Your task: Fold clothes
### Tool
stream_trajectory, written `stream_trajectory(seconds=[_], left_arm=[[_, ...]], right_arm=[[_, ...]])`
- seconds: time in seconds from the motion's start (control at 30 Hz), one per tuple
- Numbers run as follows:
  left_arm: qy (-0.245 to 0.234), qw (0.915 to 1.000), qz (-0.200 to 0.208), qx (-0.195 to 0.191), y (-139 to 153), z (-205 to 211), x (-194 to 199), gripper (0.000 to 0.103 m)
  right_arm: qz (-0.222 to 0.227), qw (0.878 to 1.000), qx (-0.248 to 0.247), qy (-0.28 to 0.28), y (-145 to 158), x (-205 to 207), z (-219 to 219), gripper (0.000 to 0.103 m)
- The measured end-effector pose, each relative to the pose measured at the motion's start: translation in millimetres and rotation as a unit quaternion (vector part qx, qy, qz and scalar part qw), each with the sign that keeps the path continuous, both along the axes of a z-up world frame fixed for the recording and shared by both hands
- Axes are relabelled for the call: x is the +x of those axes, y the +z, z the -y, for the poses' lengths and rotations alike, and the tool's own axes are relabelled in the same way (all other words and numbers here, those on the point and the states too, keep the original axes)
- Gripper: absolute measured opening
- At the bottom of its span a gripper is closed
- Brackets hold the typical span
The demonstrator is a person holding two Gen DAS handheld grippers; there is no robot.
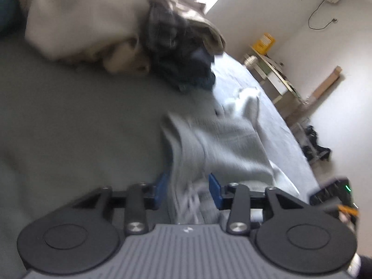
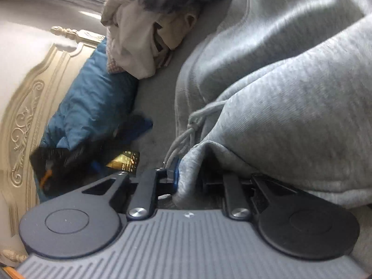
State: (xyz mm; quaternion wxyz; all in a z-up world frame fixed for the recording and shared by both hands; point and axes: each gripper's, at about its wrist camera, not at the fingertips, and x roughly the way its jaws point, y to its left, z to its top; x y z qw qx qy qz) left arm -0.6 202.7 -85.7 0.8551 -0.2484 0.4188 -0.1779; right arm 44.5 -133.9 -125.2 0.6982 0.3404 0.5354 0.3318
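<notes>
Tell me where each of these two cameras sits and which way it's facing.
Left wrist: on the left gripper, looking along its blue pads across the bed to a clothes pile; grey garment lies between open jaws.
Right wrist: on the right gripper, facing the headboard and blue pillow; jaws pinch the garment's edge.
Shared: the garment, pile and bed; each view catches the other gripper, blurred.

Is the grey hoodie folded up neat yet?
Not yet. The grey hoodie lies bunched in loose, rumpled folds on the bed, its hem pinched in the right gripper.
</notes>
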Motion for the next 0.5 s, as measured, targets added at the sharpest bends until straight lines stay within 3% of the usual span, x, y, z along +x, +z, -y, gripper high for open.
stream_trajectory(seconds=[0.13, 0.27, 0.4, 0.5], left_arm=[[-0.036, 0.9968, -0.037, -0.061, -16.1, 2.1, -25.3, 0.064], [-0.08, 0.9901, -0.043, -0.107, -22.9, 10.3, -47.6, 0.07], [-0.103, 0.9876, -0.034, -0.114, -27.1, 17.4, -58.7, 0.07], [-0.116, 0.985, -0.044, -0.12, -36.8, 23.8, -64.7, 0.072]], right_arm=[[0.011, 0.999, -0.006, 0.042, 2.6, -6.5, 1.2, 0.025], [-0.025, 0.997, 0.05, 0.048, 11.6, -14.2, 27.3, 0.063], [-0.018, 0.996, 0.072, 0.043, 32.4, -33.3, 62.3, 0.065], [-0.001, 0.996, 0.091, 0.003, 42.7, -43.3, 90.1, 0.065]])
